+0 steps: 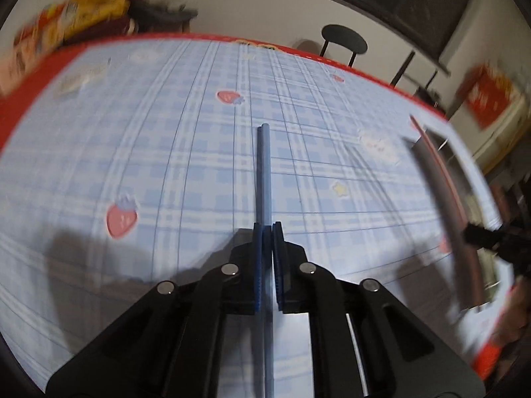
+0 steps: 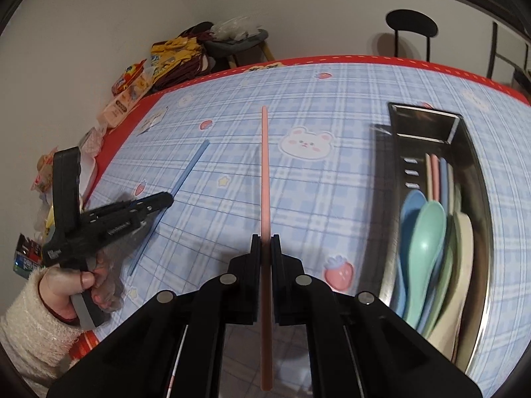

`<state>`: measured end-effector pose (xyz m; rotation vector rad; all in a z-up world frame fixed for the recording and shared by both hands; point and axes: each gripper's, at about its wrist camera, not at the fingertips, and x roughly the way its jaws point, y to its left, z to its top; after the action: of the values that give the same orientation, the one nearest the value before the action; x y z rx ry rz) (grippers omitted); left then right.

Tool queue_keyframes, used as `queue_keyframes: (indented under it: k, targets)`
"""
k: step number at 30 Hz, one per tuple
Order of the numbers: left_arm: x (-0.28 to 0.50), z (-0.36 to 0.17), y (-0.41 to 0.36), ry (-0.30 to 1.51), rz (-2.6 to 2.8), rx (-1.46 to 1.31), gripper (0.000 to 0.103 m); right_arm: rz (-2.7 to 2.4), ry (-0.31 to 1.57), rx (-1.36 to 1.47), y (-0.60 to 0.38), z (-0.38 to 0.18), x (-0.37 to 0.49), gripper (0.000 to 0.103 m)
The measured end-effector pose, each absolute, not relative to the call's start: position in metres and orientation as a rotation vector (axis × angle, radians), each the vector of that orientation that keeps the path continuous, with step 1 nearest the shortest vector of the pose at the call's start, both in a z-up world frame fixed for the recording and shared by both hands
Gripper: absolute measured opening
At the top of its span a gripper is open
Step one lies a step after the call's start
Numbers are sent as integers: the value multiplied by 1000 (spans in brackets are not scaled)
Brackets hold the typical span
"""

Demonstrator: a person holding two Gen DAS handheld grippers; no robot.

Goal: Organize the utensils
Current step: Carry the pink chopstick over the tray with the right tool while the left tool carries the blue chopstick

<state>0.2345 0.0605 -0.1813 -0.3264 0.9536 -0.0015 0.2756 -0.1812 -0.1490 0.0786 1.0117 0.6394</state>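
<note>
Your left hand-held gripper (image 1: pixel 267 232) clamps the blue chopstick (image 1: pixel 264 172), your right hand-held gripper (image 2: pixel 265 243) the pink chopstick (image 2: pixel 265 165), both above the desk (image 2: pixel 332 199). Carry them level to the steel tray (image 2: pixel 478 179), alongside the spoons (image 2: pixel 428 232).

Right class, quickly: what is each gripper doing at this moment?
Left gripper: shut on the blue chopstick.
Right gripper: shut on the pink chopstick.

Right of the left fingers, the steel tray (image 1: pixel 441 199) smears into blur and its contents cannot be read. The blue chopstick (image 1: pixel 264 172) and pink chopstick (image 2: pixel 265 179) vanish behind the fingers, their lower ends cut off.
</note>
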Motion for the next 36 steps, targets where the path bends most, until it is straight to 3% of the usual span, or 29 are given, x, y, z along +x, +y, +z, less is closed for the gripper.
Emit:
queue_keyframes:
  k: [8, 16, 27, 36]
  targets:
    - [216, -151, 50, 877, -109, -477, 10, 598, 990, 153, -217, -140, 276, 6]
    - [225, -121, -23, 845, -255, -555, 10, 519, 976, 196, -261, -133, 278, 6]
    - [258, -131, -129, 914, -389, -635, 10, 440, 974, 273, -297, -143, 286, 6]
    - [283, -150, -157, 943, -352, -750, 10, 416, 981, 309, -304, -154, 296, 6]
